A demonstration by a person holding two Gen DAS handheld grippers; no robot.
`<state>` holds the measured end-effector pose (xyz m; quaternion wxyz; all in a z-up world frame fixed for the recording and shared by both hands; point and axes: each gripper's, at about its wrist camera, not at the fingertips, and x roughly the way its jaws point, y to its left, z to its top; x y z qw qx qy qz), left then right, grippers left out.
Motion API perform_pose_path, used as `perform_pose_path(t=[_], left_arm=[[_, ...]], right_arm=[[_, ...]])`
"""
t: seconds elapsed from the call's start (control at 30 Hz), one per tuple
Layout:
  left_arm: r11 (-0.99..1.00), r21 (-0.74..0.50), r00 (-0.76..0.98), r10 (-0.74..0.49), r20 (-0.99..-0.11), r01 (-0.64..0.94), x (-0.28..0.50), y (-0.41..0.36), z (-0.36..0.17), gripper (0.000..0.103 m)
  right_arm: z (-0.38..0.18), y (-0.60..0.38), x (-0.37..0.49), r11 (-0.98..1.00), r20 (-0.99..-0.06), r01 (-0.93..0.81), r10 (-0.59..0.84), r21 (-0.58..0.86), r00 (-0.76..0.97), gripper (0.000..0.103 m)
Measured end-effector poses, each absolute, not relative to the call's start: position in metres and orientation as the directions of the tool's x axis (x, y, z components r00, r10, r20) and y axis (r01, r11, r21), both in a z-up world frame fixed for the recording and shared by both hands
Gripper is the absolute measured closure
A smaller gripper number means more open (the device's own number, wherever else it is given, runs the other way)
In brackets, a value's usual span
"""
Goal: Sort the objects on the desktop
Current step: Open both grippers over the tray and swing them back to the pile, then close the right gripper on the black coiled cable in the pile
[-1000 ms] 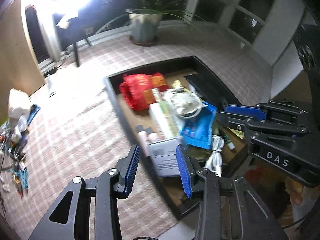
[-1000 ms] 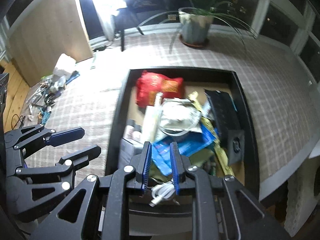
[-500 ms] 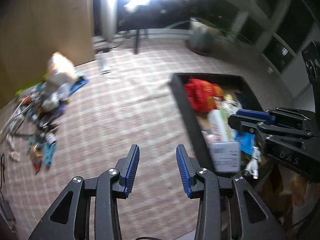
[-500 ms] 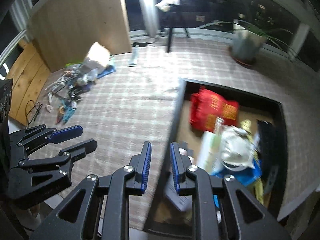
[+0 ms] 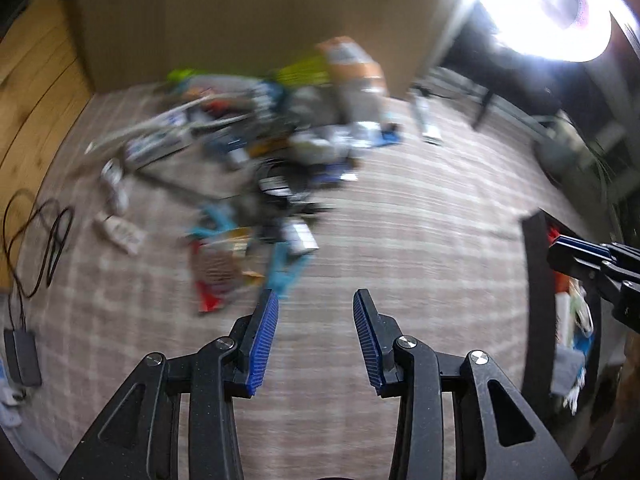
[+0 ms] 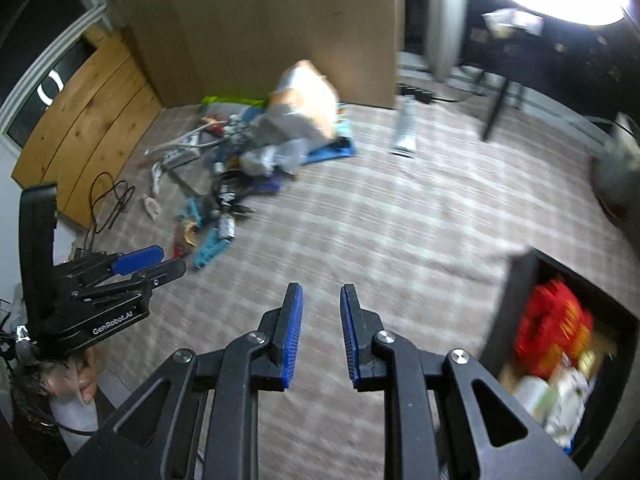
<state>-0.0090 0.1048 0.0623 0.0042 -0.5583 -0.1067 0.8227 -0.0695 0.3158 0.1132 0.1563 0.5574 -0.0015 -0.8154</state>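
Both empty, parted grippers, left gripper and right gripper, have swung from the black tray toward the clutter pile at eleven o'clock, likely for another pick.

Both tools share one build: matte black linkage arms with triangular cut-outs, round silver screw heads at the pivots, and flat fingers faced with ribbed blue pads. On the left gripper the pads run long and narrow. The right gripper looks the same. White lettering, "GenRobot.AI", marks the left tool's side in the right wrist view.
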Motion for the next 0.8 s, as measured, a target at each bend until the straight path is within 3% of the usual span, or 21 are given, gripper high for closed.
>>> perform_pose_path(t=[0.2,0.4,0.7,0.8], left_arm=[[-0.959,-0.201,-0.348,0.122,-0.930,0.201,-0.019,0.069,0.040,0.058],[-0.949,-0.224,-0.343,0.139,-0.929,0.223,-0.040,0.057,0.031,0.058],[-0.933,-0.294,-0.347,0.211,-0.914,0.208,-0.092,0.046,0.021,0.060],[-0.909,-0.346,-0.341,0.257,-0.904,0.232,-0.105,0.041,0.012,0.066]], right_arm=[[0.088,0.262,-0.117,-0.933,-0.926,0.296,-0.284,0.206,-0.248,0.083],[0.057,0.228,-0.158,-0.920,-0.932,0.280,-0.325,0.273,-0.158,0.084],[0.019,0.213,-0.195,-0.913,-0.923,0.199,-0.377,0.356,-0.081,0.083],[0.008,0.212,-0.205,-0.908,-0.916,0.168,-0.397,0.383,-0.058,0.083]])
